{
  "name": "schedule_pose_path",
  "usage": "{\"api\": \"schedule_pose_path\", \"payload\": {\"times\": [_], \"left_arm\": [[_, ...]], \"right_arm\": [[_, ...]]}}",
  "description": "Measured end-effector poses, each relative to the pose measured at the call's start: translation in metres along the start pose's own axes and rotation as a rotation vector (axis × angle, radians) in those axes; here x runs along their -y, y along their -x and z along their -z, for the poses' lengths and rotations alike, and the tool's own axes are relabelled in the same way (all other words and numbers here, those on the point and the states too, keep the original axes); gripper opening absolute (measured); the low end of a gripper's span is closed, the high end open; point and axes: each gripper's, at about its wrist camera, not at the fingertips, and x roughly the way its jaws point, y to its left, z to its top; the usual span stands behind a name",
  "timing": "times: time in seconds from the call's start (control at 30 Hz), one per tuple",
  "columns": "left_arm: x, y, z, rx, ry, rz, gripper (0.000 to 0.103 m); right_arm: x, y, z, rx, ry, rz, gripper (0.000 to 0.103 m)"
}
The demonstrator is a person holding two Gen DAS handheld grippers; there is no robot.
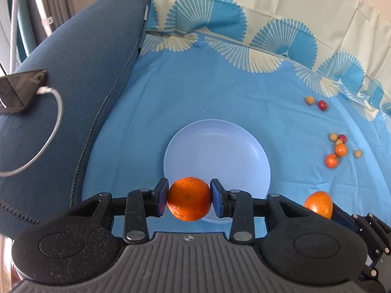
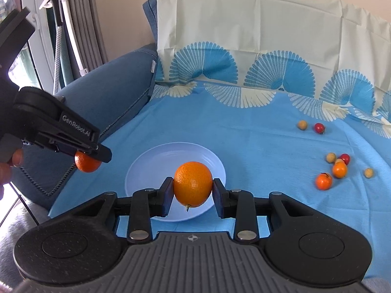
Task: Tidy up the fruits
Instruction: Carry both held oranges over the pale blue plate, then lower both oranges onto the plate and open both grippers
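Note:
My left gripper (image 1: 189,199) is shut on an orange (image 1: 189,199) and holds it over the near rim of a pale blue plate (image 1: 220,146). My right gripper (image 2: 193,185) is shut on a second orange (image 2: 193,184) above the near part of the same plate (image 2: 156,166). The right-held orange also shows in the left wrist view (image 1: 319,204). The left gripper with its orange (image 2: 86,162) shows at the left of the right wrist view. The plate holds nothing.
Small fruits lie on the blue cloth to the right: two small oranges (image 2: 323,180) (image 2: 339,169), red cherry tomatoes (image 2: 319,128), tan round fruits (image 2: 302,124). A blue sofa arm (image 1: 73,97) with a phone (image 1: 17,90) and cable is on the left.

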Motion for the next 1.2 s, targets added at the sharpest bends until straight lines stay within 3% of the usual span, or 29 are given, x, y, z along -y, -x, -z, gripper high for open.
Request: {"api": "schedule_pose_path", "payload": {"times": [0.33,0.73,0.77,0.83,0.87,0.9,0.97,1.03,1.2], "left_arm": [[0.013,-0.070,-0.024,-0.067,-0.039,-0.045,0.041],[0.016,-0.138,-0.029,-0.146,-0.091,-0.124,0.043],[0.016,-0.140,-0.029,-0.145,-0.094,-0.122,0.049],[0.014,-0.138,-0.030,-0.127,-0.091,-0.116,0.096],[0.013,-0.132,-0.030,-0.093,-0.081,-0.122,0.102],[0.011,-0.125,-0.030,-0.051,-0.074,-0.132,0.103],[0.010,-0.112,-0.030,-0.021,-0.096,-0.134,0.103],[0.008,-0.100,-0.027,-0.015,-0.102,-0.142,0.103],[-0.003,-0.057,0.000,-0.014,-0.070,-0.170,0.103]], "right_arm": [[0.023,-0.075,-0.011,-0.057,0.011,0.003,0.035],[0.014,-0.136,-0.006,-0.148,0.060,0.004,0.036],[0.013,-0.139,-0.006,-0.154,0.067,0.001,0.036],[0.010,-0.144,-0.007,-0.163,0.079,-0.005,0.036],[0.009,-0.144,-0.008,-0.161,0.086,-0.010,0.037],[0.007,-0.143,-0.009,-0.154,0.094,-0.012,0.040],[0.005,-0.136,-0.014,-0.136,0.108,-0.009,0.068],[0.003,-0.123,-0.018,-0.103,0.113,0.003,0.084],[0.000,-0.078,-0.017,-0.084,0.097,0.001,0.096]]}}
